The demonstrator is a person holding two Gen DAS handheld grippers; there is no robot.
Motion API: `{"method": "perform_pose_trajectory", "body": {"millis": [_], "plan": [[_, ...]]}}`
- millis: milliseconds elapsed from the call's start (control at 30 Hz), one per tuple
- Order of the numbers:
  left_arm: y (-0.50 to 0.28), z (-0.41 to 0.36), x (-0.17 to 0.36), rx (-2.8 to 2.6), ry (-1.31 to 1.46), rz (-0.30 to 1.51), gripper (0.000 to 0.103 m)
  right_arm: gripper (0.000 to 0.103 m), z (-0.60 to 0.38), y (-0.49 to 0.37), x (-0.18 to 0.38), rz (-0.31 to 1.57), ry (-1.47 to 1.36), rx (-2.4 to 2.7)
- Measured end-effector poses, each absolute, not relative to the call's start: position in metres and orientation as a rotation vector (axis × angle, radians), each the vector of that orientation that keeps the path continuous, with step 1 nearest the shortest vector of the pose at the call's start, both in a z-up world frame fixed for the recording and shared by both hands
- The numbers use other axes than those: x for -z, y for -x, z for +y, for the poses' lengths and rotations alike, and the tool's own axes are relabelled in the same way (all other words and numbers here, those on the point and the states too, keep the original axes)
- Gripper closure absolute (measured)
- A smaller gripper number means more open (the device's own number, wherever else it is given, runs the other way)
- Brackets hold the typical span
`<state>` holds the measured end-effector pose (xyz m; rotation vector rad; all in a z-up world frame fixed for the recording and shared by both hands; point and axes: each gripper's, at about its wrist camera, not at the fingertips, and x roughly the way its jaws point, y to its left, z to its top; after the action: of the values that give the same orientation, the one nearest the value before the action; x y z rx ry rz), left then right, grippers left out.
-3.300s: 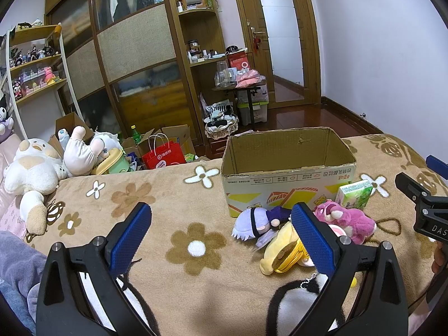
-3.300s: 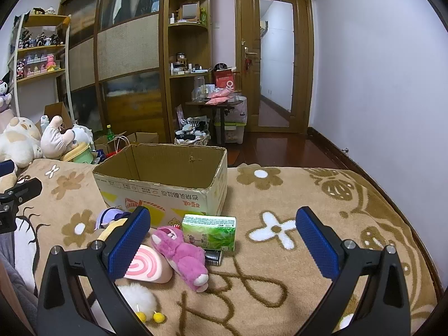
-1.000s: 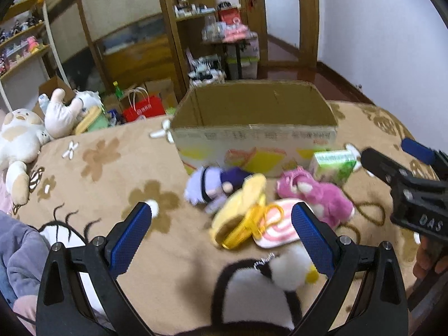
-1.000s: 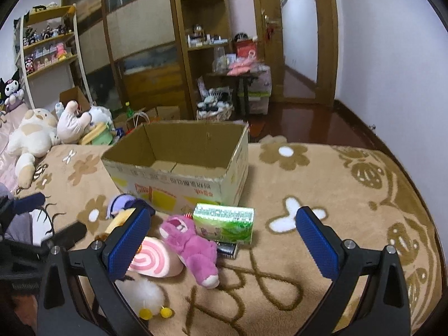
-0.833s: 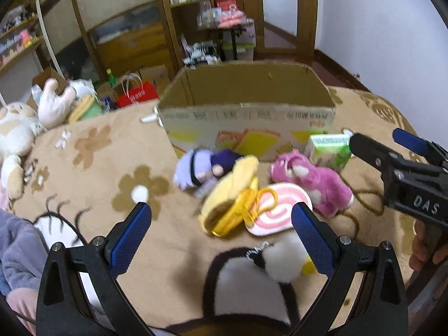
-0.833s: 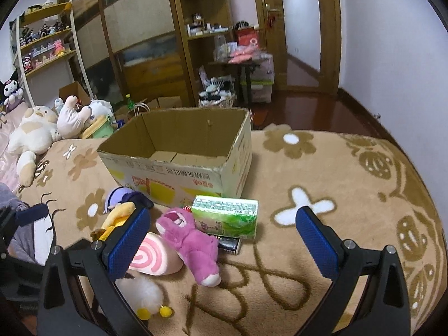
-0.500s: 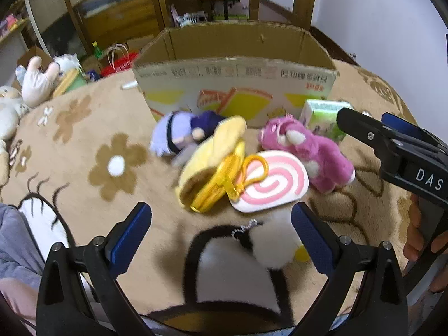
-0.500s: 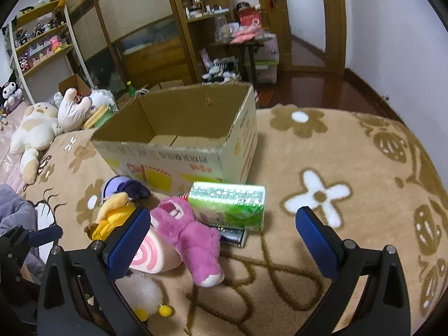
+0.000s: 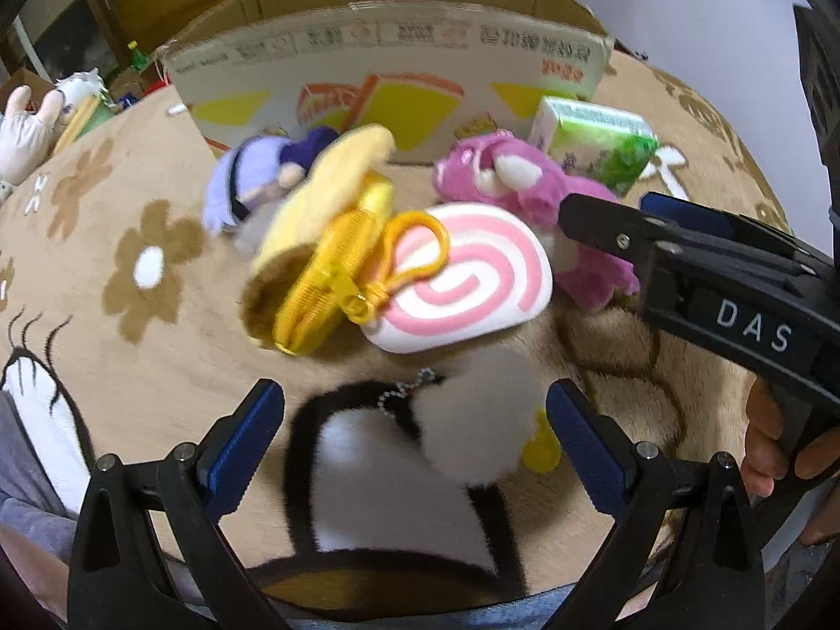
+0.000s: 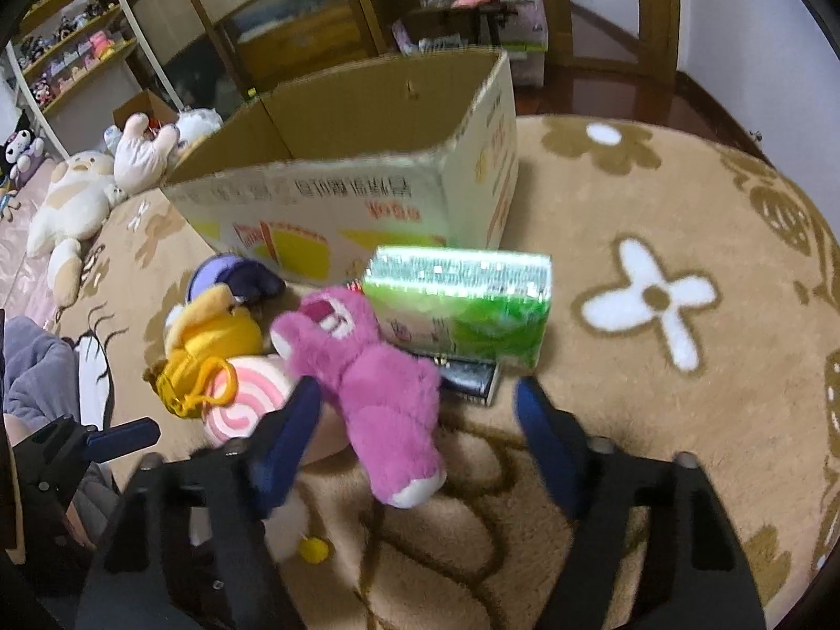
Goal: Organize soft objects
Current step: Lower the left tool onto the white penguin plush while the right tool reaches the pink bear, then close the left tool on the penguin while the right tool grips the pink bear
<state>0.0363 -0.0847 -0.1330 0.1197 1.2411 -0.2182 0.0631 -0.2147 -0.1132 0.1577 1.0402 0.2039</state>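
While our left tool (image 9: 409,443) hangs released over the white pompom (image 9: 475,420), our right tool (image 10: 417,420) straddles the pink bear (image 10: 367,383), its jaws just narrowing but not yet pressing. Beyond lie the swirl cushion (image 9: 467,278), yellow plush (image 9: 315,241), purple doll (image 9: 252,184) and tissue pack (image 10: 462,310) on the bed (image 10: 682,420). Farthest, the cardboard box (image 10: 367,199) appears empty: we judge nothing sorted yet.

walls: white (image 10: 745,5) | floor: dark glossy wood (image 10: 604,89) | furniture: wooden shelving unit (image 10: 294,10), small cluttered table (image 10: 462,10)
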Motion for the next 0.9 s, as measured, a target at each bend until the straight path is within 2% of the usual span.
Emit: {"method": "perform_pose_trajectory", "body": {"millis": [133, 200, 233, 267, 300, 367, 433, 500, 633, 900], "plan": [[-0.040, -0.092, 0.145, 0.231, -0.120, 1.281, 0.004, 0.035, -0.213, -0.064, 0.121, 1.074, -0.161, -0.229], [-0.041, -0.094, 0.148, 0.235, -0.115, 1.284, 0.008, 0.039, -0.209, -0.065, 0.124, 1.090, -0.156, -0.243], [-0.042, -0.094, 0.150, 0.234, -0.113, 1.287, 0.015, 0.045, -0.207, -0.066, 0.126, 1.100, -0.155, -0.253], [-0.042, -0.094, 0.151, 0.238, -0.106, 1.291, 0.018, 0.050, -0.206, -0.067, 0.129, 1.114, -0.157, -0.273], [-0.043, -0.094, 0.153, 0.240, -0.099, 1.300, 0.020, 0.059, -0.204, -0.067, 0.131, 1.126, -0.161, -0.294], [-0.045, -0.094, 0.157, 0.257, -0.072, 1.322, 0.031, 0.062, -0.198, -0.069, 0.135, 1.141, -0.148, -0.309], [-0.046, -0.092, 0.163, 0.276, -0.043, 1.355, 0.047, 0.064, -0.196, -0.069, 0.135, 1.144, -0.140, -0.312], [-0.047, -0.093, 0.165, 0.283, -0.035, 1.359, 0.055, 0.066, -0.198, -0.069, 0.136, 1.154, -0.159, -0.316], [-0.048, -0.094, 0.165, 0.289, -0.042, 1.335, 0.059, 0.067, -0.199, -0.068, 0.137, 1.161, -0.167, -0.315], [-0.040, -0.091, 0.151, 0.303, -0.072, 1.266, 0.060, 0.068, -0.202, -0.060, 0.132, 1.151, -0.162, -0.299]]}}
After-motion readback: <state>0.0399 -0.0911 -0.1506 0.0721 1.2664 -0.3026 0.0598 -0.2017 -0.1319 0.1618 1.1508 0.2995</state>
